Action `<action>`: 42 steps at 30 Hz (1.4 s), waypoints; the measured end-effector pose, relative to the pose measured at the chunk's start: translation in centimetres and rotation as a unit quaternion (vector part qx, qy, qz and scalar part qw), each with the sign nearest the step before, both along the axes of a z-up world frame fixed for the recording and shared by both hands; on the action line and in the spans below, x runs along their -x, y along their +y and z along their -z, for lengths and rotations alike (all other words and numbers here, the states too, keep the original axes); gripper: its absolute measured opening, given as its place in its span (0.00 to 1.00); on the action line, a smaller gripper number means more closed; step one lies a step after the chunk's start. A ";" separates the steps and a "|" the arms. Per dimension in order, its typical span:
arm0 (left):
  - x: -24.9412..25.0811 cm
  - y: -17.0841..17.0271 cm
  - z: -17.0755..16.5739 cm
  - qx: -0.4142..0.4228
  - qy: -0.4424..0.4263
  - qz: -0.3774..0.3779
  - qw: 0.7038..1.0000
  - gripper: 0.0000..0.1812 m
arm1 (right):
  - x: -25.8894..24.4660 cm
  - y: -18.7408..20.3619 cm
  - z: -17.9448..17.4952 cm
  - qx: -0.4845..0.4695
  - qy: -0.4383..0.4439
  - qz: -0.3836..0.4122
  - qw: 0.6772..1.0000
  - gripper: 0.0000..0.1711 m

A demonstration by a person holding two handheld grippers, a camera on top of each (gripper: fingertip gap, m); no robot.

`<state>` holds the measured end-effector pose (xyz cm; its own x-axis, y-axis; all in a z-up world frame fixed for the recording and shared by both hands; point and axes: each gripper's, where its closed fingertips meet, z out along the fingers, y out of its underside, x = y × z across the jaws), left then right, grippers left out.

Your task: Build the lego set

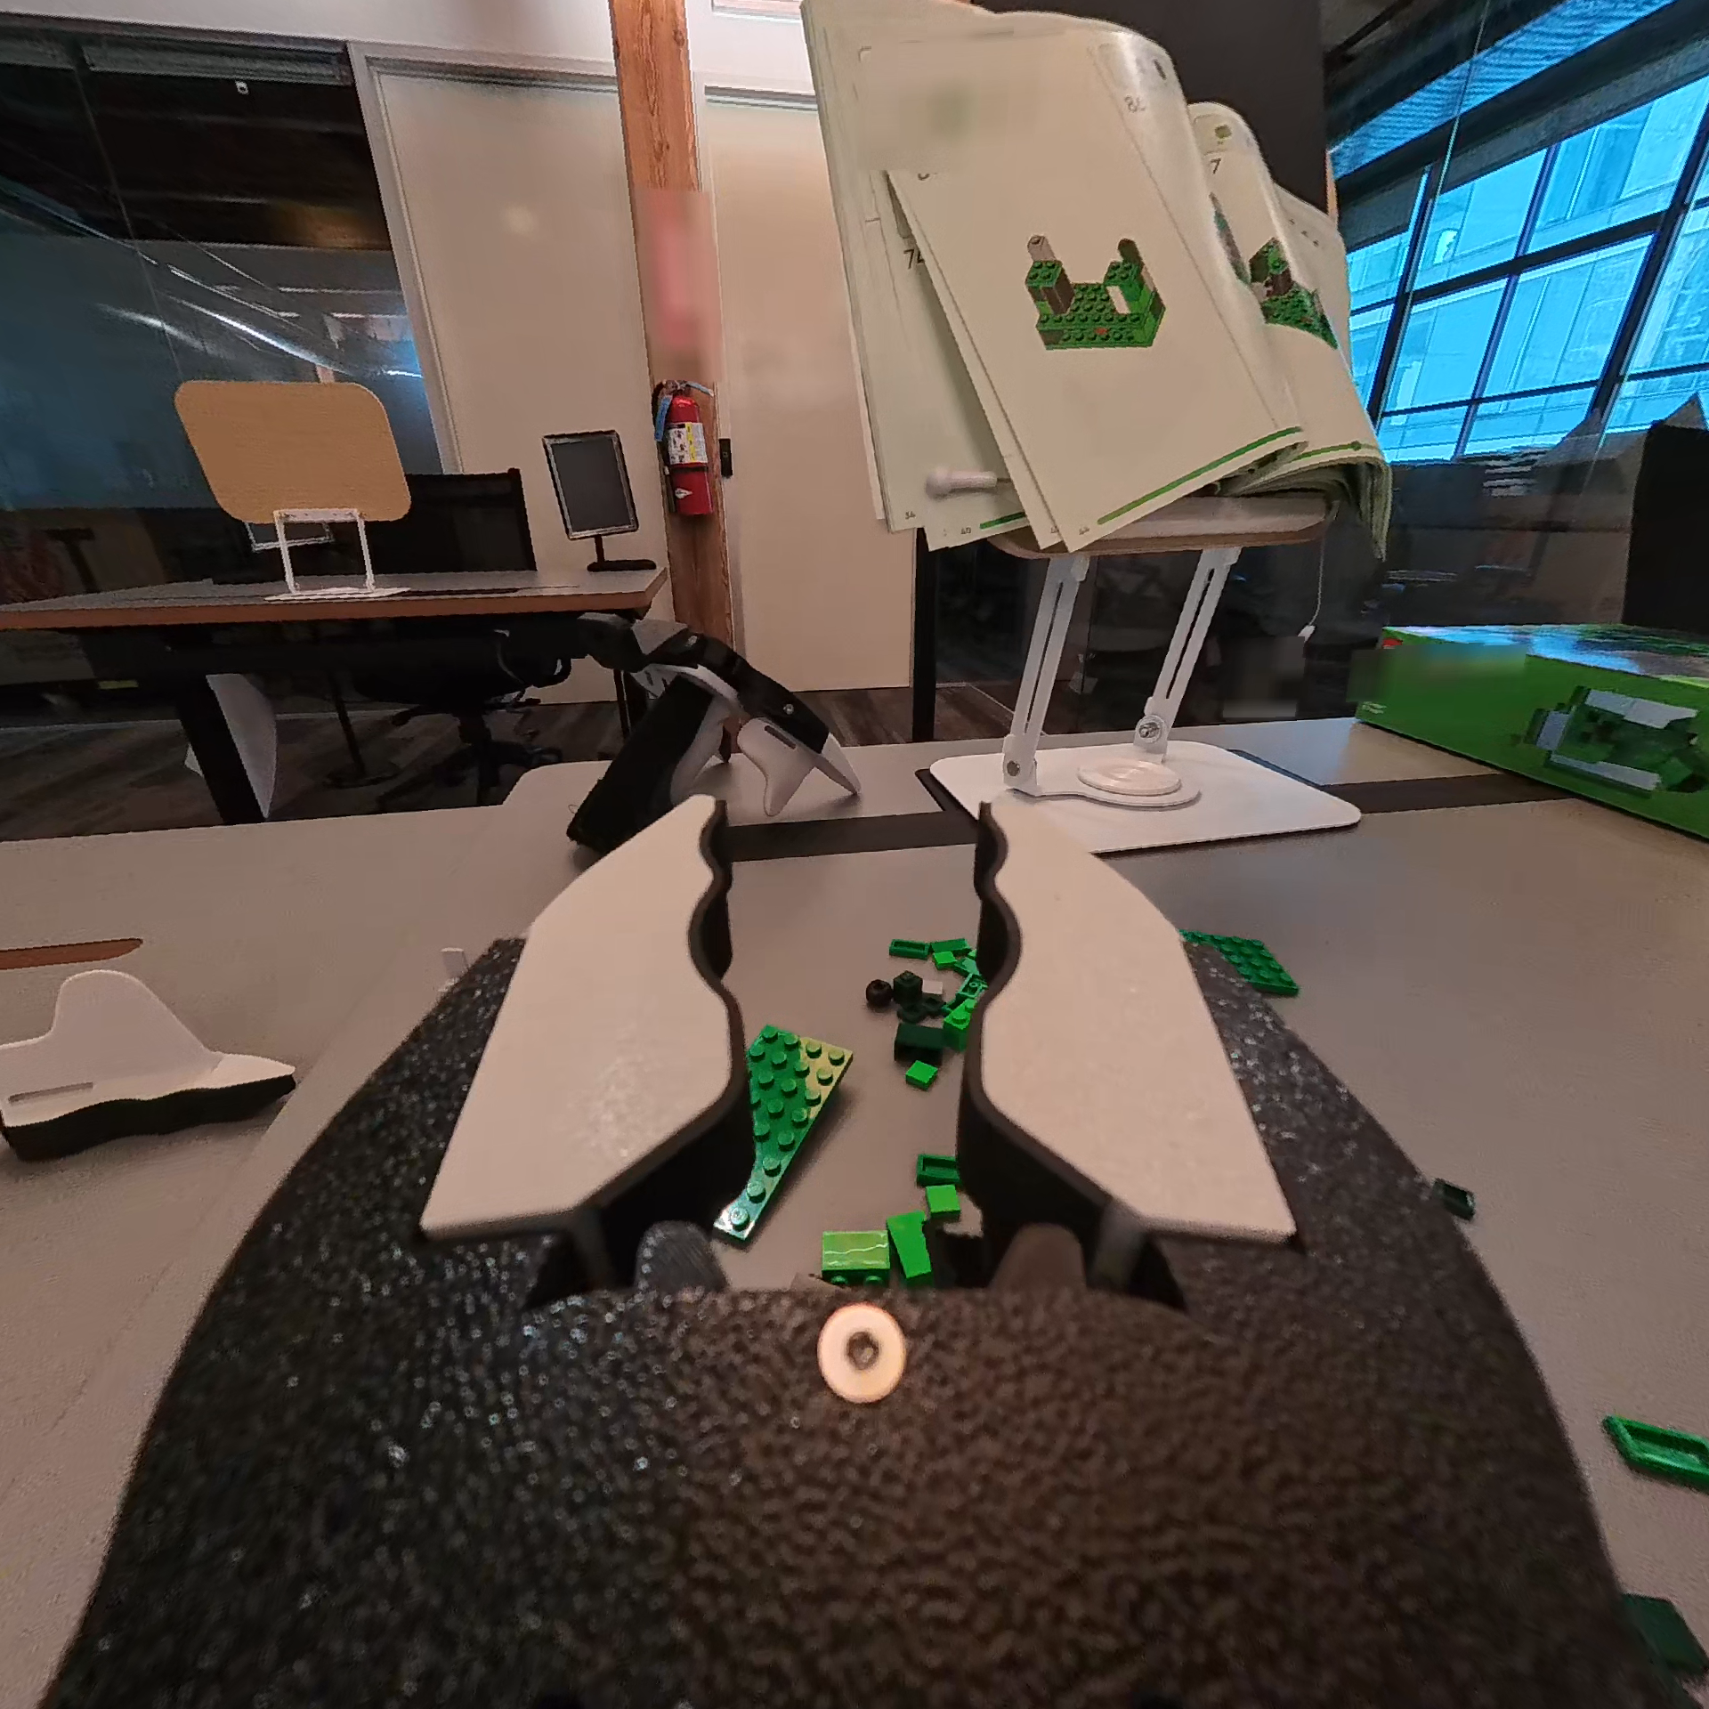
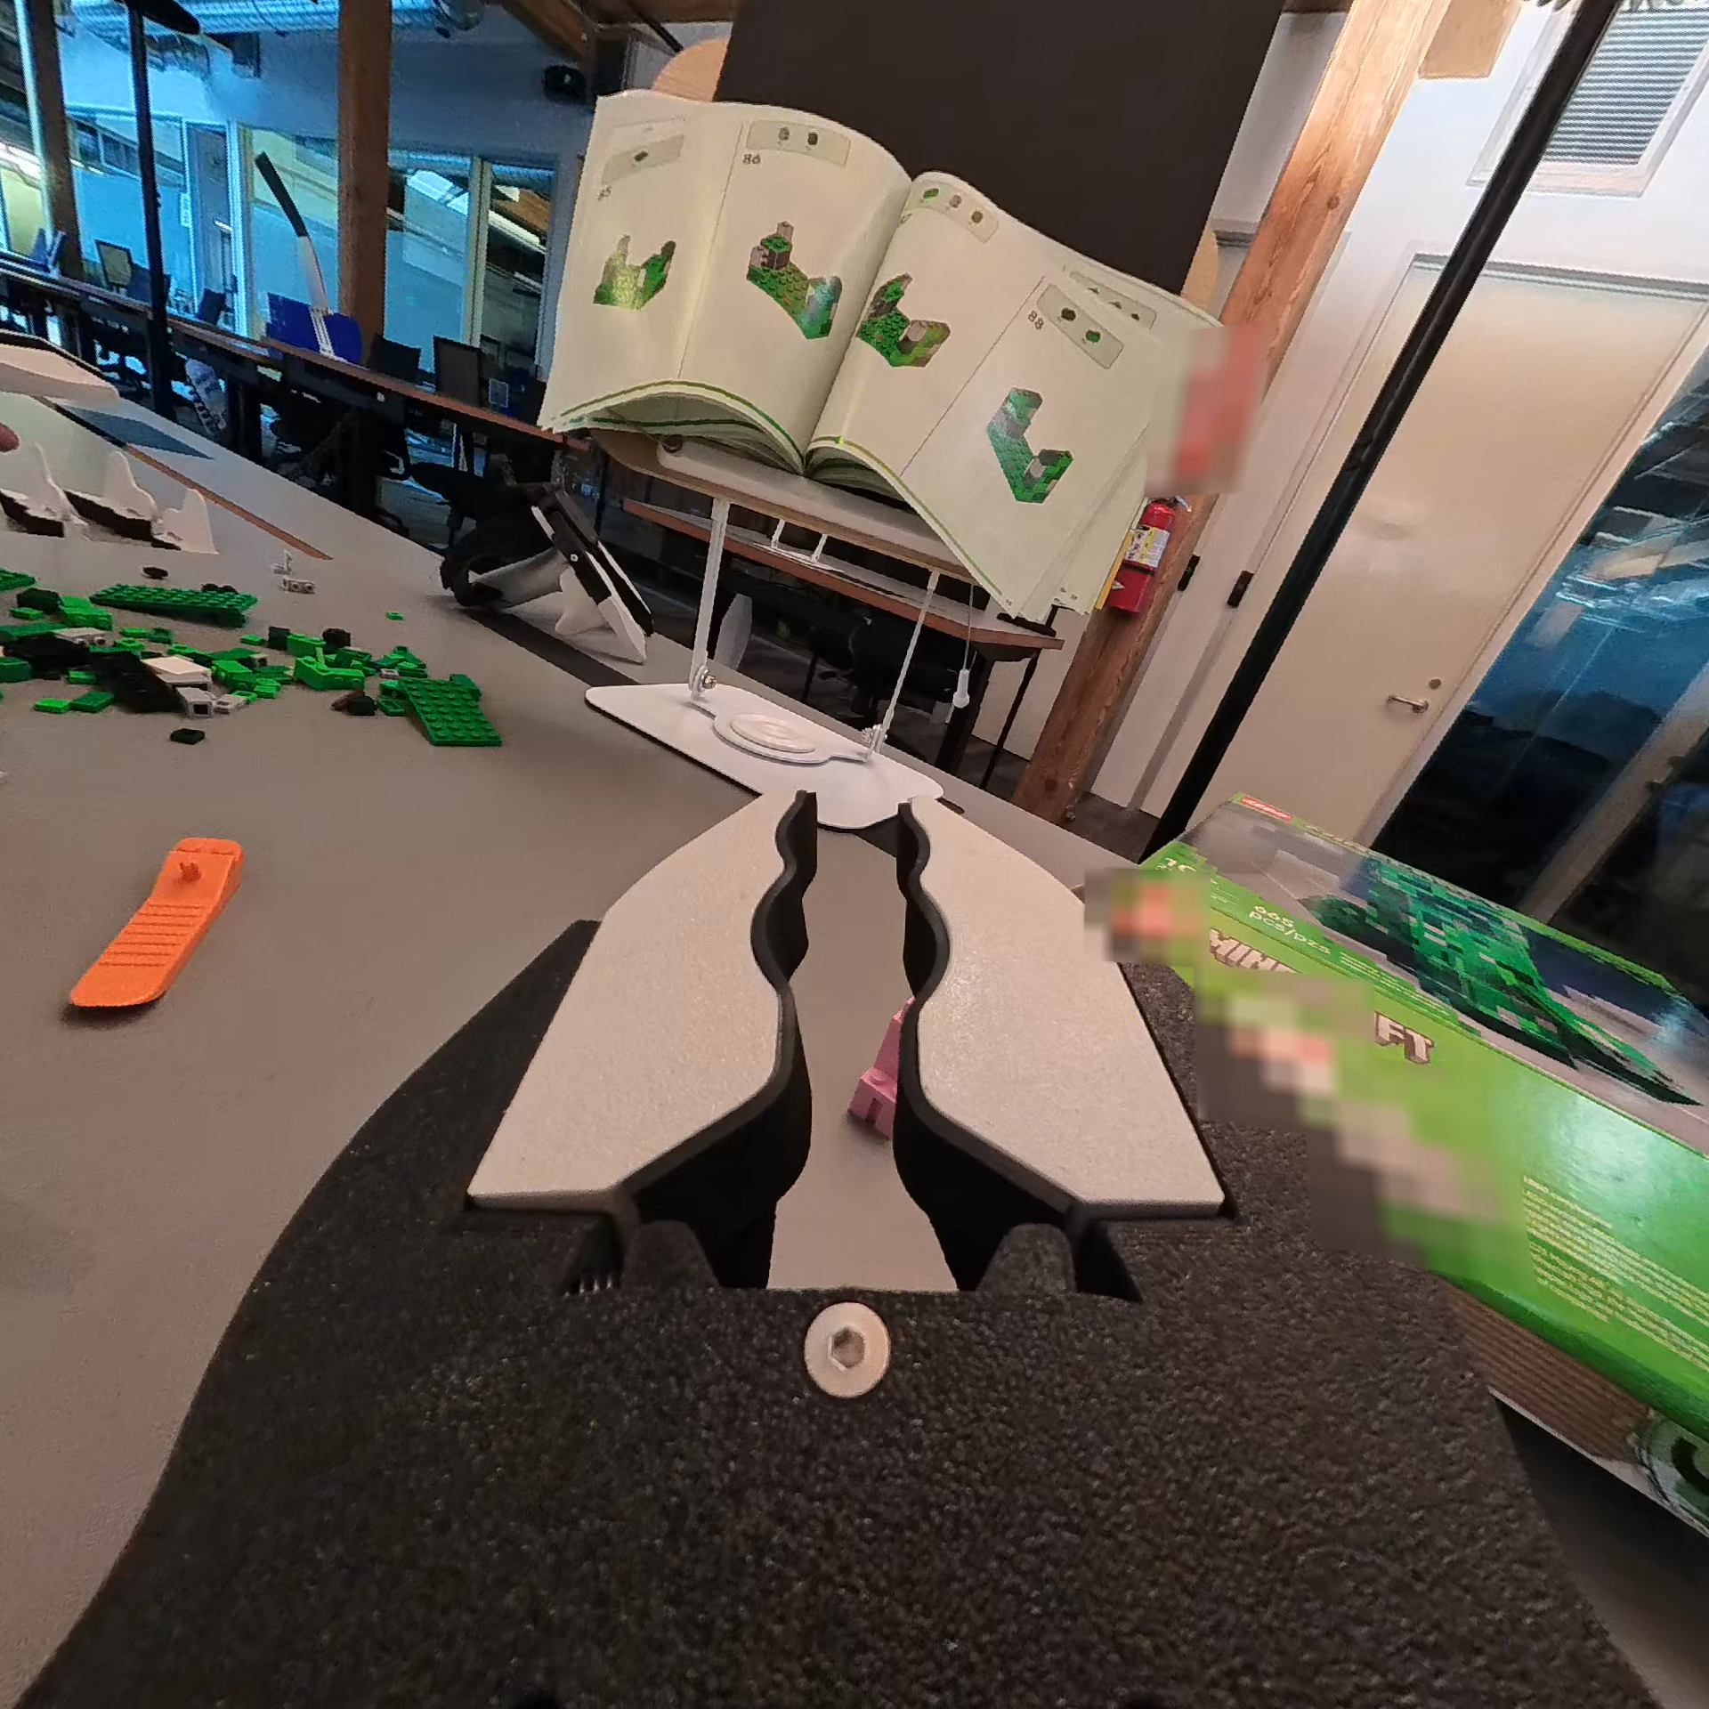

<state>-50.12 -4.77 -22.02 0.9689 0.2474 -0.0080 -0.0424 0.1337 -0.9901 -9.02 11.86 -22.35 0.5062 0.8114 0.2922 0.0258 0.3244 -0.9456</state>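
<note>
Scattered bricks point(image 2: 231, 661) lie on the table point(image 2: 388, 888) at the left of the right wrist view, the brick separator point(image 2: 157, 925) below them. The booklet point(image 2: 832, 305) sits on its stand point(image 2: 768, 740) at upper centre, with the box point(image 2: 1480, 1063) at the right edge. In the left wrist view, a wedge plate point(image 1: 786, 1110) lies at centre frame, small pieces point(image 1: 934, 999) just right of it.

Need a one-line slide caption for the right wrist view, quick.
Open right gripper hovers over a pink piece on the grey table, between the orange brick separator and the green set box.
</note>
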 end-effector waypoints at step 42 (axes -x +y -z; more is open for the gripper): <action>0.2 -0.1 0.0 -0.005 -0.013 0.000 1.000 0.21 | 0.2 -0.2 0.2 -0.008 -0.010 -0.004 1.000 0.08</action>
<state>-50.35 -4.85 -22.01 0.9685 0.2482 0.0188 -0.0175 0.1431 -0.9896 -9.23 11.61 -22.51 0.4937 0.8104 0.3154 0.0425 0.3397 -0.9396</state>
